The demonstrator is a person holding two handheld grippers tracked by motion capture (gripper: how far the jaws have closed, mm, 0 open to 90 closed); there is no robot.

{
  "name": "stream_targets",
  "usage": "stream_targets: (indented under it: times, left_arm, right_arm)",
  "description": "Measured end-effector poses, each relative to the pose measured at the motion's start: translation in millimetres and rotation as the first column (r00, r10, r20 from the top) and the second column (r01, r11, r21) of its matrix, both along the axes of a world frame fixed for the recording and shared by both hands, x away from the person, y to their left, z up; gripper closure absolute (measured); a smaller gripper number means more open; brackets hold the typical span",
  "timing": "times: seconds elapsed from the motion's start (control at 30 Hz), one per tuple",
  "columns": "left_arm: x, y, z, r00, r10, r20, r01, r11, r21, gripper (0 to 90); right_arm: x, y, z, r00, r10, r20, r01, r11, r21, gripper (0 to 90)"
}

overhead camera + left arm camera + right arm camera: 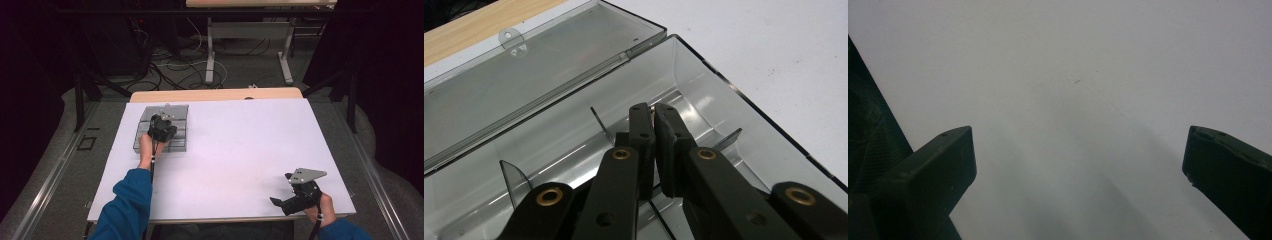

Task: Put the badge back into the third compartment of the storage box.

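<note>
My left gripper [161, 127] sits inside the clear plastic box [183, 145], which lies open on the white sheet of the bench [240, 150], toward its far left part. In the left gripper view, my left gripper [653, 112] has its 2 fingers [640, 135] brought together until they nearly touch, with only a thin slit between the pads. At the very tips a small pale bit shows, too small for me to tell whether anything is pinched there. The fingers point down into one compartment of the clear plastic box [704, 85], between thin see-through dividers [600, 122]. The hinged lid [524, 80] lies flat beyond the box, its small latch tab at the far edge, next to the bare wooden strip of the bench.

My right gripper [286, 199] rests at the near right corner of the bench, well apart from the box. In the right gripper view its fingers [943, 165] stand wide apart over bare white sheet, holding nothing.
</note>
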State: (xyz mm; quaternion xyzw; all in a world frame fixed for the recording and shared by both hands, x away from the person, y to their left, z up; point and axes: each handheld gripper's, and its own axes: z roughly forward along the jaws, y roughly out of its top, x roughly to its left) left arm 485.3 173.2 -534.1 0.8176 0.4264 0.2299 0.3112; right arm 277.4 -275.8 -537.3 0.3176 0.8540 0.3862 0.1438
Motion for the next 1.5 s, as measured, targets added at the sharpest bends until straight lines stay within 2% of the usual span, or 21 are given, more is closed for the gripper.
stream_targets:
  times: [0.17, 0.33, 0.4, 0.67, 0.9, 1.07, 1.17, 1.3, 1.33, 1.43, 1.5]
  left_arm:
    - [-0.6, -0.6, 0.8, 1.0, -0.003, -0.008, 0.003, 0.9999, 0.017, 87.0]
    - [-0.6, -1.9, -0.1, 0.9999, -0.011, -0.009, 0.011, 0.9999, -0.007, 86.6]
    - [-0.1, -2.6, 0.1, 0.9998, -0.018, -0.001, 0.018, 0.9998, 0.001, 86.4]
    - [0.2, -3.9, -1.7, 0.9993, -0.028, -0.026, 0.028, 0.9996, -0.006, 84.0]
    - [0.6, -3.0, -1.2, 0.9988, -0.04, -0.029, 0.04, 0.9992, -0.008, 83.0]
    - [0.8, -5.6, -1.9, 0.9976, -0.058, -0.039, 0.058, 0.9983, -0.006, 78.4]
    - [0.1, -5.4, -1.1, 0.9969, -0.065, -0.043, 0.064, 0.9977, -0.021, 75.0]
    - [-1.9, -5.8, 2.5, 0.9959, -0.082, -0.039, 0.08, 0.9962, -0.034, 67.1]
    - [-2.6, -6.2, 3.4, 0.9951, -0.088, -0.044, 0.087, 0.9954, -0.041, 65.4]
    - [-4.7, -7.6, 5.4, 0.9938, -0.096, -0.056, 0.094, 0.9948, -0.039, 56.7]
    - [-5.9, -6.9, 7.7, 0.9932, -0.098, -0.063, 0.096, 0.9948, -0.034, 53.0]
  right_arm:
    - [-0.3, 0.4, -0.2, 1.0, -0.003, -0.004, 0.003, 1.0, 0.0, 0.5]
    - [-0.1, 0.4, -0.1, 1.0, 0.002, 0.0, -0.002, 1.0, -0.003, 0.4]
    - [0.9, 0.5, -0.8, 0.9998, 0.015, 0.015, -0.015, 0.9999, -0.001, 0.4]
    - [0.6, 0.7, -1.0, 0.9998, 0.013, 0.011, -0.013, 0.9999, -0.001, 0.4]
    - [0.0, 1.4, -1.1, 0.9999, 0.008, 0.007, -0.008, 1.0, 0.0, 0.4]
    - [0.3, 0.8, -0.7, 0.9999, 0.013, 0.011, -0.013, 0.9999, -0.004, 0.4]
    - [0.4, 1.0, -1.0, 0.9999, 0.015, 0.004, -0.015, 0.9999, 0.002, 0.4]
    - [0.6, 0.4, -0.7, 0.9998, 0.016, 0.014, -0.016, 0.9999, -0.003, 0.4]
    - [-0.2, 0.3, 0.5, 0.9999, 0.014, -0.006, -0.014, 0.9999, -0.01, 0.4]
    - [0.4, 1.3, -1.2, 0.9999, 0.012, 0.012, -0.012, 0.9999, -0.005, 0.3]
    - [0.2, 0.7, 0.0, 0.9999, 0.015, 0.005, -0.014, 0.9998, -0.01, 0.4]
